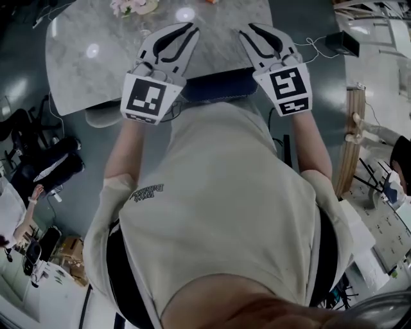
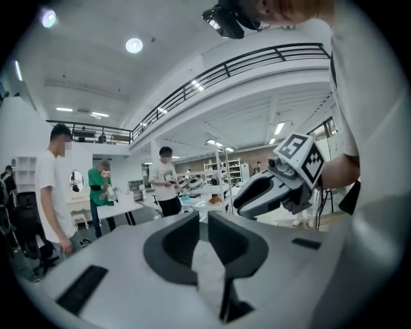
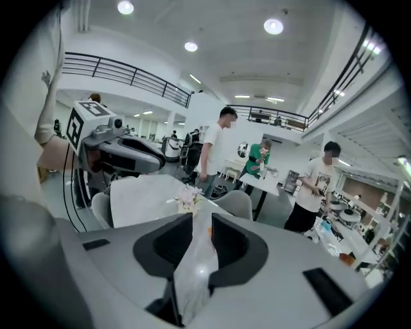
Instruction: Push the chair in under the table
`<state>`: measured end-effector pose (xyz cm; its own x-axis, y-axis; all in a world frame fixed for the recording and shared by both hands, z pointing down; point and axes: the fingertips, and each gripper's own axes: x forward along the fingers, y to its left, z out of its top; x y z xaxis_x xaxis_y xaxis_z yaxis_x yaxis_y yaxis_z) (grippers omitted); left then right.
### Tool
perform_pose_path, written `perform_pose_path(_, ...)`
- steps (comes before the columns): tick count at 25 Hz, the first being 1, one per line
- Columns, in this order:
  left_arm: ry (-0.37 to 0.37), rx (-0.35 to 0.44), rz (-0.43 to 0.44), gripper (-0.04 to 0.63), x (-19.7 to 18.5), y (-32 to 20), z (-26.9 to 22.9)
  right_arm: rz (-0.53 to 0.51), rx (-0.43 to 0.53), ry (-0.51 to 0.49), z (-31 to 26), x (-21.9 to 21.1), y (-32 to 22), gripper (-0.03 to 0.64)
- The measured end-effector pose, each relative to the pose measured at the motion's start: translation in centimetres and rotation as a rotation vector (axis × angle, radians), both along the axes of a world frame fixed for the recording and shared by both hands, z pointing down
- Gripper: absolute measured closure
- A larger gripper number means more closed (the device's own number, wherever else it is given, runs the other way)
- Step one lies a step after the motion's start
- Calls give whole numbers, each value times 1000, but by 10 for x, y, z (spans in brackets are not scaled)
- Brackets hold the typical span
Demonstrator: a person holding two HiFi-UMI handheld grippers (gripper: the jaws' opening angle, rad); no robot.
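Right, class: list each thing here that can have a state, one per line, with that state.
marble table: upright, flowers on it.
dark chair: tucked against the marble table edge, untouched.
grey chair: tucked under the marble table corner.
left tongs: slightly apart, empty.
right tongs: slightly apart, empty.

I can read nothing here; the small dark print on my shirt (image 1: 148,191) seems 2 blurred lines.
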<state>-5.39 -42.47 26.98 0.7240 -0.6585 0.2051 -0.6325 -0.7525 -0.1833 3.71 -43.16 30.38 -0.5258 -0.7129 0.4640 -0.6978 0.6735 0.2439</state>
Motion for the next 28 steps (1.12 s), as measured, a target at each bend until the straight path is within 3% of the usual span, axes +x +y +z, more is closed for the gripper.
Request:
perform_pose_path(5,55,128,-69,561,-3,0,-50,63,120,-105,-49,5,-7,535)
perform_pose_path(11,142,139,-135,575,-5,3,-88,97,263,-209,-113,16,-6,569)
perform_pose_path(15,177,162,-171,584,-10,2,-106,75,309,-264,-140,17,-2,586)
perform_pose_path(21,156,228,-257,586,-18,8,-126,48,358,-335,-169,19,5,597)
perform_pose_path(28,161,280,-268,586,-12,23,-140,26,380,-381,-182,20,19,603)
